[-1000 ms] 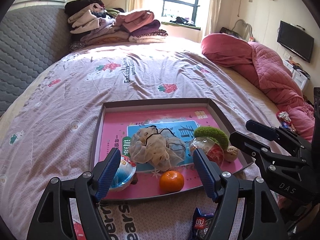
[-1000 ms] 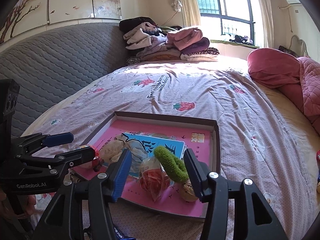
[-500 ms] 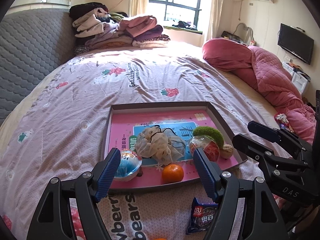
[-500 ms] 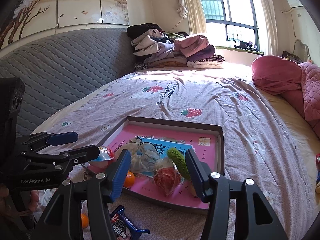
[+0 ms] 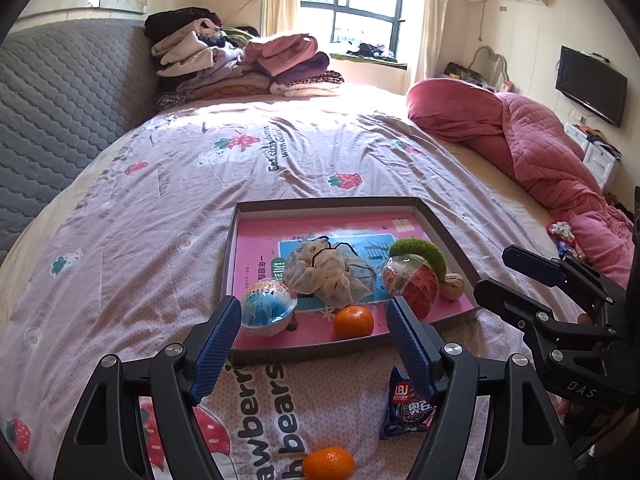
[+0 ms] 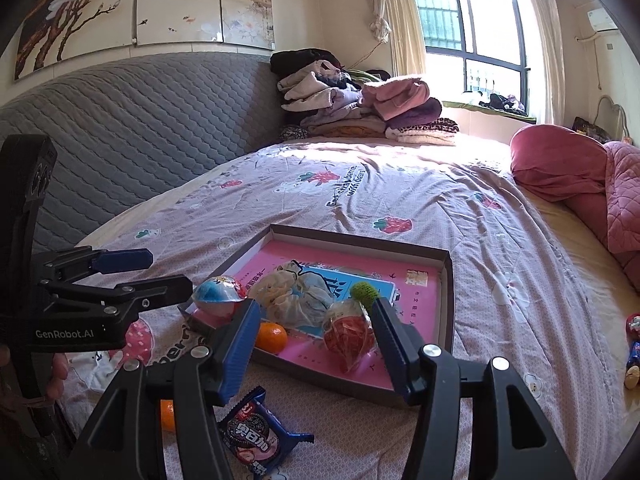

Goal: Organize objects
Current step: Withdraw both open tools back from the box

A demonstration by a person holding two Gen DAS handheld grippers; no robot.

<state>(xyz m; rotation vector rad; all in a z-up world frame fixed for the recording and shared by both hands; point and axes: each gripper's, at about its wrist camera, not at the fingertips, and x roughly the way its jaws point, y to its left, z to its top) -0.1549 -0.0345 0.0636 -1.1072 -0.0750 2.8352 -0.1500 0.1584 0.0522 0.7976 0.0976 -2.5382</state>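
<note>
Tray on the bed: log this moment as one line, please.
left hand-held gripper open, empty | right hand-held gripper open, empty | tray: one tangerine inside | outside on bedsheet: tangerine, cookie packet

tangerines [image 5: 353, 321]: 2 | snack packets [image 5: 405, 408]: 1 | trays [image 5: 328, 205]: 1 | walnuts [image 5: 453, 286]: 1

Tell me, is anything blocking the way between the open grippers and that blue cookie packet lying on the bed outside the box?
Nothing visible does. The cookie packet lies on bare bedsheet just in front of the box, below the open right gripper. An orange sits beside it, apart, not across the path.
</note>
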